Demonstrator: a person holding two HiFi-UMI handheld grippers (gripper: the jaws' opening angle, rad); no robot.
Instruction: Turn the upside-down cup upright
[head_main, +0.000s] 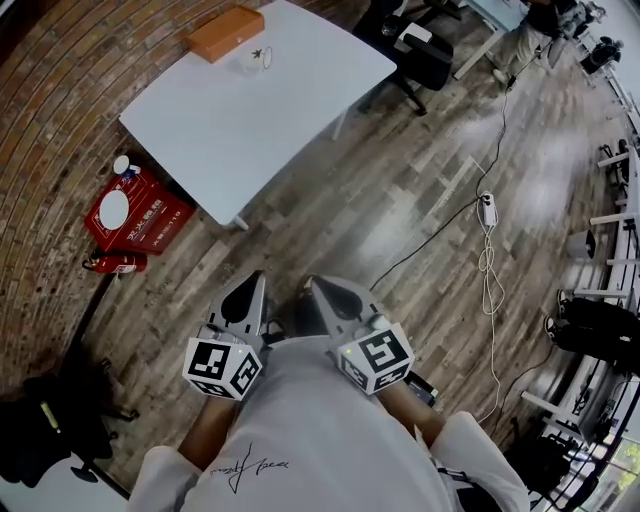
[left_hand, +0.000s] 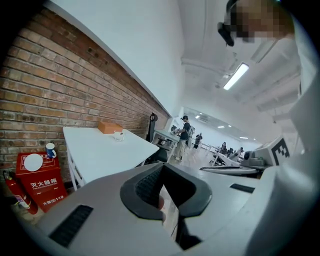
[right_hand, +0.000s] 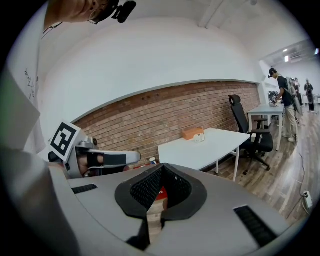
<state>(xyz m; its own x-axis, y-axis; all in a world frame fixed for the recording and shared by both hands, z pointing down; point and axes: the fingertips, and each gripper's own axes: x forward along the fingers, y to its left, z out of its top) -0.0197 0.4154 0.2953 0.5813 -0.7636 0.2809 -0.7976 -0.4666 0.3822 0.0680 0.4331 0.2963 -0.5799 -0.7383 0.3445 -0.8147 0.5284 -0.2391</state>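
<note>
The left gripper and right gripper are held side by side against the person's chest, pointing up toward 12 o'clock in the head view. Each one's jaws are pressed together with nothing between them. One white table stands at 11 o'clock, well apart from both. On its far end are one orange box and one small white cup, just beside the box at its 4 o'clock. The cup is too small to tell which way up it sits.

red box: white "灭火器箱", "119" on front
</note>
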